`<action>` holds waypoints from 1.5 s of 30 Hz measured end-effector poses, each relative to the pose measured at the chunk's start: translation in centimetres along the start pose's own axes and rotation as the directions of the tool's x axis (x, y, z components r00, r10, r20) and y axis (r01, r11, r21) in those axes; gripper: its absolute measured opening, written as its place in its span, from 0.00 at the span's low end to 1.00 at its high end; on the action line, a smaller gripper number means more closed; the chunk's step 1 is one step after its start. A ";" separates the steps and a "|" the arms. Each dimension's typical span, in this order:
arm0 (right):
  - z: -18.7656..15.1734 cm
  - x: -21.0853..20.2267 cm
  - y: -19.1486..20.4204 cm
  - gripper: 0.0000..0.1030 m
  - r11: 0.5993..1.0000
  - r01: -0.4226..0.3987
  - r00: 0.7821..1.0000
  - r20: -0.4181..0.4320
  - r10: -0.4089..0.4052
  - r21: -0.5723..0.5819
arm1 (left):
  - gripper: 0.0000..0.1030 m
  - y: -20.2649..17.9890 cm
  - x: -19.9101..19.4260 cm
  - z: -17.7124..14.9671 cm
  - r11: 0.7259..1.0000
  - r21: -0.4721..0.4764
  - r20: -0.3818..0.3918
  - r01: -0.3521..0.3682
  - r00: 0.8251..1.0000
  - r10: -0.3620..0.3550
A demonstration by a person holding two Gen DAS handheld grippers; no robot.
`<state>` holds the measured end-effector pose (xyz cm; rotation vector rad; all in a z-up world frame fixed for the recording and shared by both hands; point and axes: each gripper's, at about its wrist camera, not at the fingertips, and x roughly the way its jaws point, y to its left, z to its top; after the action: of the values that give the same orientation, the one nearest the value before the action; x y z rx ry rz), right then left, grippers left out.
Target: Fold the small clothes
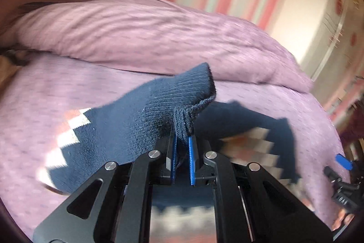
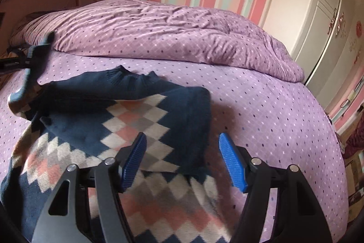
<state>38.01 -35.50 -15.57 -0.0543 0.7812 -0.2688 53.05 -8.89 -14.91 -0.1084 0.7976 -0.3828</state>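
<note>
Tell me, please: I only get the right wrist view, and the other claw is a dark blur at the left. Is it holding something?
Observer: Yes. The left gripper is shut on a ribbed edge of the navy sweater.
Operator: Is that edge lying on the bed?
Observer: No, it is held up off the purple bed cover, with a dark shadow beneath it.
Operator: Can that camera see my claw?
Observer: Only just. One blue pad of the right gripper shows at its right edge.
</note>
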 end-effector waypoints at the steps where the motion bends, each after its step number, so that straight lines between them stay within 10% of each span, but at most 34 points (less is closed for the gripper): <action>1: -0.2 0.2 -0.6 0.65 1.000 -0.002 1.000 -0.001 0.002 0.005 | 0.06 -2.3 1.1 -0.4 1.000 0.022 -0.010 0.021 1.000 -0.021; 8: -2.3 2.7 -5.4 0.65 0.996 0.028 0.999 -0.018 -0.027 0.081 | 0.06 -14.5 6.3 -3.5 0.985 0.024 -0.102 0.171 0.981 -0.168; 16: -3.8 3.6 -8.0 0.65 0.995 0.050 0.998 -0.030 -0.048 0.085 | 0.07 -19.1 12.5 -7.4 0.983 -0.008 -0.206 0.183 0.962 -0.181; 19: -4.1 3.6 -8.6 0.65 0.995 0.054 0.998 -0.030 -0.052 0.084 | 0.13 -19.2 13.4 -8.8 0.981 0.048 -0.247 0.189 0.954 -0.171; 20: -4.1 3.6 -8.7 0.65 0.995 0.057 0.998 -0.031 -0.055 0.085 | 0.30 -19.1 12.9 -9.1 0.980 0.063 -0.243 0.187 0.956 -0.166; 23: -3.8 3.6 -8.8 0.65 0.994 0.048 0.998 -0.034 -0.045 0.102 | 0.93 -18.2 9.1 -9.4 0.974 0.120 -0.190 0.194 0.967 -0.169; 24: -3.8 3.5 -8.7 0.65 0.993 0.040 0.999 -0.032 -0.037 0.107 | 0.97 -17.6 7.5 -9.5 0.977 0.147 -0.157 0.152 0.979 -0.128; 30: -2.2 4.6 -5.3 0.66 0.994 -0.054 0.998 -0.021 0.057 0.098 | 0.97 -10.2 2.5 -8.4 0.970 0.241 -0.093 0.008 0.996 0.015; 39: 0.9 11.8 -0.5 0.65 0.981 -0.169 0.981 -0.079 0.176 0.094 | 0.97 1.8 6.8 -6.7 0.961 0.227 -0.152 -0.156 0.969 0.193; 41: 1.7 13.7 -0.2 0.58 0.983 -0.153 0.980 -0.113 0.165 0.101 | 0.97 2.6 7.5 -7.2 0.961 0.218 -0.167 -0.172 0.963 0.210; 45: 2.4 15.9 -0.1 0.06 0.984 -0.146 0.973 -0.168 0.161 0.101 | 0.97 3.5 8.3 -7.9 0.959 0.210 -0.177 -0.192 0.957 0.231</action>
<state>50.42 -39.81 -24.80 0.1142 0.9429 -0.1618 53.68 -8.40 -26.86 0.1978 0.9564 -0.2663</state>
